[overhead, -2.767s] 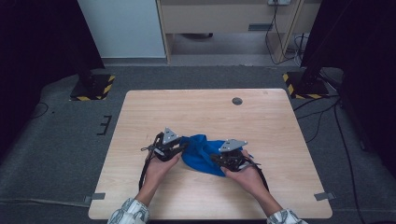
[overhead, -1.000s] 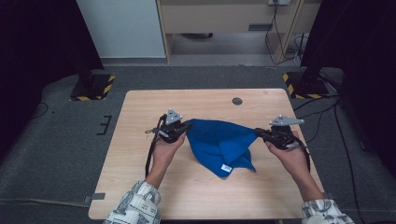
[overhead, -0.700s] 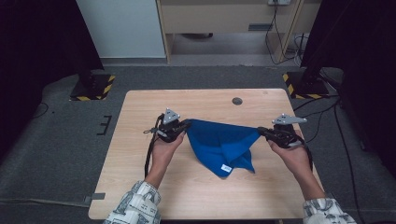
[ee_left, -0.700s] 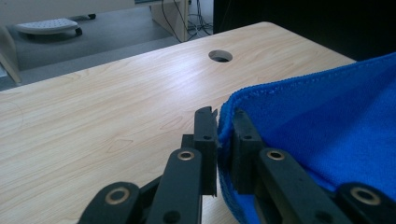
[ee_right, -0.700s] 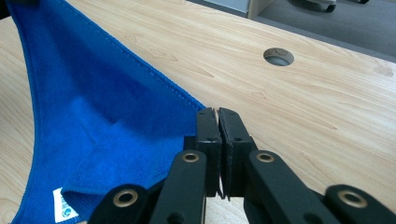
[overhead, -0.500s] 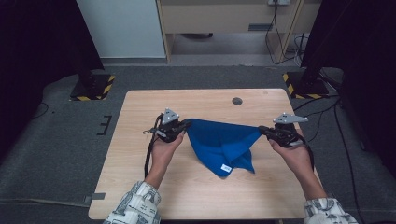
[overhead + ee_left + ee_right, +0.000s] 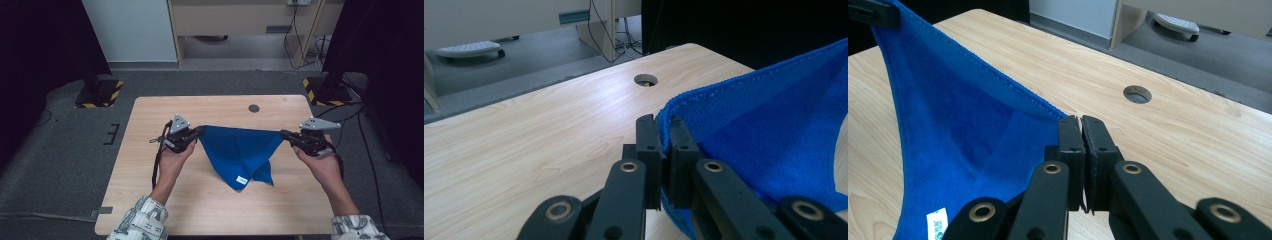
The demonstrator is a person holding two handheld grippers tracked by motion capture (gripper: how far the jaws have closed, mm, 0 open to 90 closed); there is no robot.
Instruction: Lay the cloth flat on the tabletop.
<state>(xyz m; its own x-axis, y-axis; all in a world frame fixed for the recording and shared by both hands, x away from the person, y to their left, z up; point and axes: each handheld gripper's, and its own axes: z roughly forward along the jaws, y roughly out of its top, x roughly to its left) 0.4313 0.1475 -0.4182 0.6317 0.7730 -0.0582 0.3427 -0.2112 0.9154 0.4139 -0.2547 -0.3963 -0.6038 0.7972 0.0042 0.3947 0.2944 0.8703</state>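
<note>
— So, what does the cloth (image 7: 240, 152) look like right now?

— Deep blue, soft and napped like microfibre, with a stitched hem along its edge. That hem is easy to read in the left gripper view (image 7: 744, 80) and in the right gripper view (image 7: 978, 75). A small white label (image 7: 242, 179) sits near its lowest tip, and the right gripper view catches the same label (image 7: 937, 220) at the bottom edge of the fabric.

— Where is it?

— Over the middle of the wooden table (image 7: 150, 200), strung between the two grippers. Its top edge is pulled taut, and the rest hangs below that edge in a loose triangle with a fold running down the right half. Whether the low tip touches the tabletop I cannot tell.

— Which way does it run?

— The long axis lies along the taut top edge, left to right across the table, roughly level. The point of the triangle aims toward the person's side, ending near the label.

— And the jaws?

— The left gripper (image 7: 196, 134) has its jaws pressed together on the cloth's left corner; in its own view (image 7: 663, 145) the blue hem is pinched between the two black pads. The right gripper (image 7: 286, 135) is likewise clamped on the right corner, with the fabric leading into the narrow seam between its jaws (image 7: 1081, 135).

— Anything else on the table?

— A round cable hole (image 7: 254, 108) beyond the cloth, near the far edge.
</note>
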